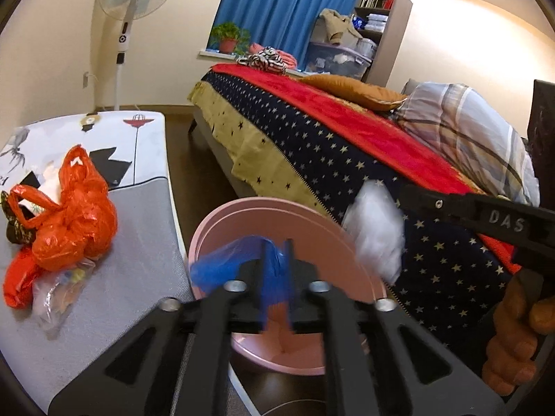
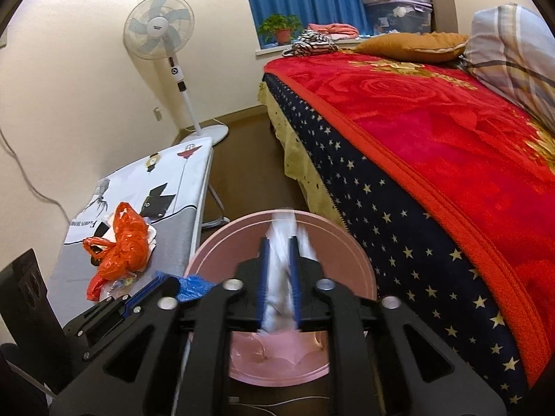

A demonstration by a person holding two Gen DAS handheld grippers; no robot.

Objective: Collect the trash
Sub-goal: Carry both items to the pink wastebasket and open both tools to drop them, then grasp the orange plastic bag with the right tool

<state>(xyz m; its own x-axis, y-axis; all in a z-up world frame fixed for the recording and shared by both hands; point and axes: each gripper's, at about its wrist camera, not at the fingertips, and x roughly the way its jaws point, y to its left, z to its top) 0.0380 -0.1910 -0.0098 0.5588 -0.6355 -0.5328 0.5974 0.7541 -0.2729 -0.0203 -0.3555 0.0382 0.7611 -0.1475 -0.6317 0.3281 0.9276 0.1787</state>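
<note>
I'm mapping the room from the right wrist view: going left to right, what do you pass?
Orange bag on the ironing board → pink bin → white trash in the right gripper → bed.

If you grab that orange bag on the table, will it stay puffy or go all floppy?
Probably floppy: the orange bag is thin, crinkled plastic slumped into a heap, with loose handle loops. It likely weighs little for its size. Its glossy film may slip between fingers, and the scraps beneath it might shift.
</note>
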